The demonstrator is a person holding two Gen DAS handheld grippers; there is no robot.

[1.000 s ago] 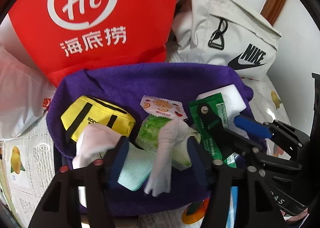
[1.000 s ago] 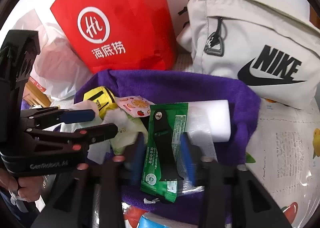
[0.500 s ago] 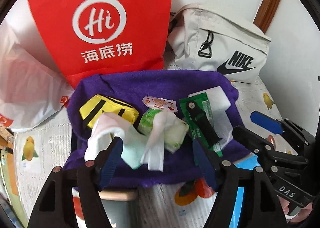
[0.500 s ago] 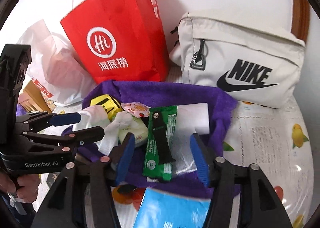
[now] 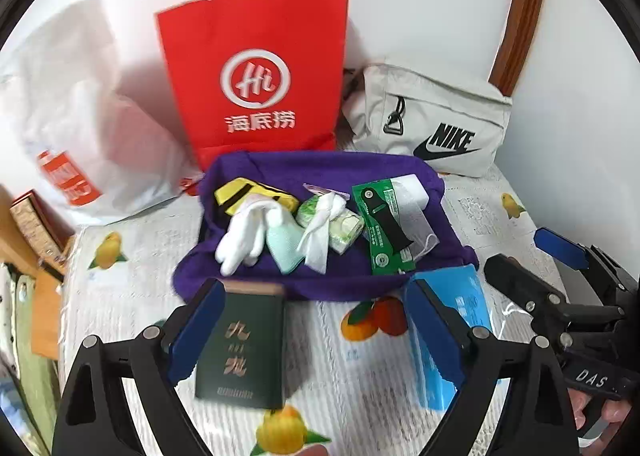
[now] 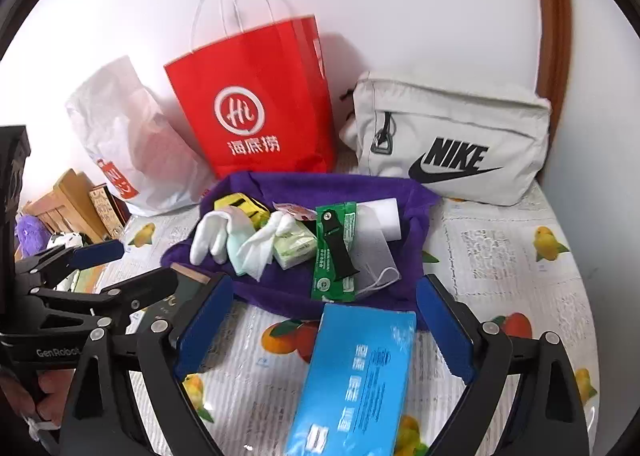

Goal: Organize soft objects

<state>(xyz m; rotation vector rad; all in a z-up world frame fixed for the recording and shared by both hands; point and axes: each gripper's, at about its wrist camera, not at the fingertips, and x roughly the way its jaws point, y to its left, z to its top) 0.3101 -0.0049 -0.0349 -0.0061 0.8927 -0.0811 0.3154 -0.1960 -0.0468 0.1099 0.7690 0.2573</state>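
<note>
Plastic bag [image 5: 80, 136], white with an orange label, slumps against the wall at far left. Next to it stands a red paper bag [image 5: 256, 84], and right of that a grey Nike pouch [image 5: 432, 128] leans on the wall.

In front of the red bag a purple towel [image 5: 248, 280] lies on the fruit-print bench [image 5: 344, 376], carrying the soft things. From left to right on it: a yellow pouch [image 5: 236, 192], a white glove [image 5: 240, 240] partly over it, a pale green cloth [image 5: 284, 252], a white tissue [image 5: 320, 240] draped over a green tissue pack [image 5: 344, 228], a small sweet wrapper [image 5: 316, 188] behind them, a green packet [image 5: 380, 224] with a black strap [image 5: 384, 216] on it, and a white block [image 5: 412, 192] at the right end with a mesh sachet [image 5: 416, 228] in front of it.

Nearer the cameras, a dark green box [image 5: 244, 344] lies just before the towel's left part, beside the inner face of the left finger of the left hand-held gripper [image 5: 316, 336], which is spread wide and grasps nothing. A blue box [image 6: 356, 376] lies before the towel's right part, between the fingers of the right hand-held gripper [image 6: 324, 328], also released, touching neither pad.
</note>
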